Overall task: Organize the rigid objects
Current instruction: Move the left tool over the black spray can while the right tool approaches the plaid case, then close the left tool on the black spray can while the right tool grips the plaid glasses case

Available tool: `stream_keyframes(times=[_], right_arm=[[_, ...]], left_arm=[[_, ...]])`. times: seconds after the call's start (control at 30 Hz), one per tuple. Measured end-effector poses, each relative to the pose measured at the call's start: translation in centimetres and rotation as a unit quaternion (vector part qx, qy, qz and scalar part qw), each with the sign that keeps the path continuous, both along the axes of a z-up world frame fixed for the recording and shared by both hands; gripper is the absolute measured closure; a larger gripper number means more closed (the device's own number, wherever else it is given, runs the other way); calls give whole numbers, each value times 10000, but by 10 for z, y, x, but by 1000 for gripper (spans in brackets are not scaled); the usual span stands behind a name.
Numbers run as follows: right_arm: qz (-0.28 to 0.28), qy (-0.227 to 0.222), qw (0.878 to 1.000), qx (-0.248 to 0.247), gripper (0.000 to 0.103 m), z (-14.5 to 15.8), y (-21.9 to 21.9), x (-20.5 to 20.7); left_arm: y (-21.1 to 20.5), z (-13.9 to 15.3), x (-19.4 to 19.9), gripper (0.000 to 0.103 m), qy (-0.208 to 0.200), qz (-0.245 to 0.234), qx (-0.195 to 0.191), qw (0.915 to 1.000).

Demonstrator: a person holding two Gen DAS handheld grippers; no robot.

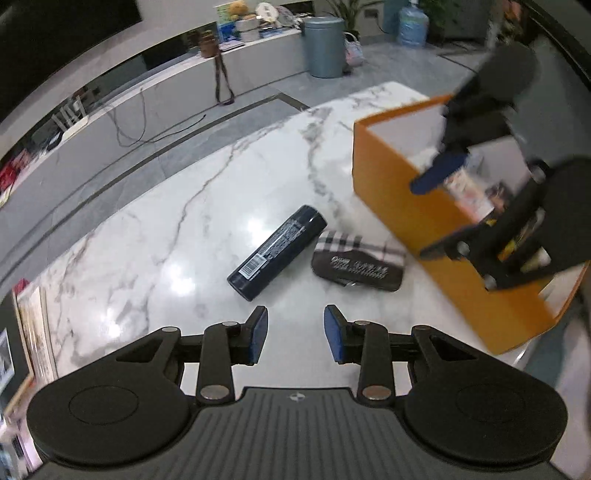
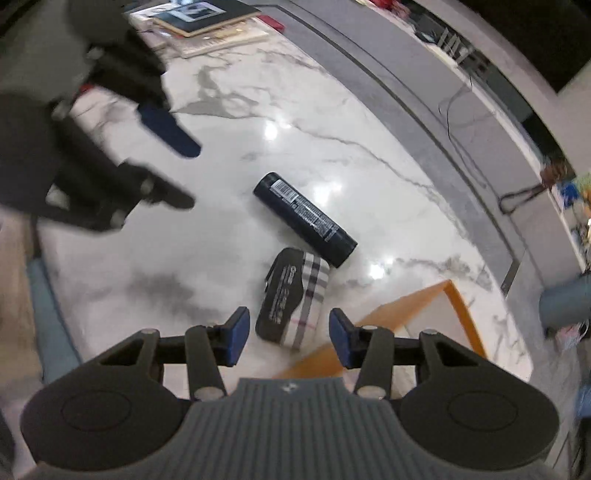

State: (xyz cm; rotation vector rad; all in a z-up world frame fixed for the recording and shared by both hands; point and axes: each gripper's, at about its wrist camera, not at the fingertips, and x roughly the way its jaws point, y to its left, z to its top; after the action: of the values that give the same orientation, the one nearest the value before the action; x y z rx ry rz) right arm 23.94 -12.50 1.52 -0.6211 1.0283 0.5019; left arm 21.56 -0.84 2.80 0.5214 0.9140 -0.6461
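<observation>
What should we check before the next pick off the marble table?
1. Left gripper empty, jaws apart: ok.
2. Right gripper empty, jaws apart: ok.
3. Dark blue cylindrical can lying free on white marble table: ok.
4. Black-and-plaid zip case clear of the can: cannot tell.
5. Open orange box has free room: cannot tell, contents partly hidden.

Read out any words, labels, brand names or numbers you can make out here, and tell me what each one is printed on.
Dark can: a barcode and lines of white print, too small to read.
Plaid case: white lettering on its black flap, too blurred to read.
Items inside the orange box: coloured labels, blurred, unreadable.
Books at the table's far edge: no legible titles.
Nothing can be quoted with confidence.
</observation>
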Motion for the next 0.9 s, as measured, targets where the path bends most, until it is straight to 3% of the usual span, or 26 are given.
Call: stream_keyframes(times=[0.07,0.17,0.27,0.4,0.53,0.73,0.9], right_arm=[[-136,140,9998,0,56,-8,4,13],[-216,308,9993,-77,55,-25,10,34],[-113,622,9979,-167,52,-42,16,52],[-139,1063,9933,-438,41,-68,21,77],[-225,1423,9877,-605,40,-88,22,98],[-530,1842,9809,-327,33,-98,15,113],[-672,1921,9787,-283,35,-105,21,109]], left_arm=[[-3,-13,8,58,-32,-214,62,9997],[-6,-33,27,44,-18,-423,100,9991],[-12,-54,46,40,-118,-621,210,9978],[-20,-80,77,32,-89,-660,273,9974],[-22,-100,100,32,101,-756,275,9967],[-22,-116,117,32,327,-736,55,9967],[-20,-118,111,48,366,-746,44,9965]])
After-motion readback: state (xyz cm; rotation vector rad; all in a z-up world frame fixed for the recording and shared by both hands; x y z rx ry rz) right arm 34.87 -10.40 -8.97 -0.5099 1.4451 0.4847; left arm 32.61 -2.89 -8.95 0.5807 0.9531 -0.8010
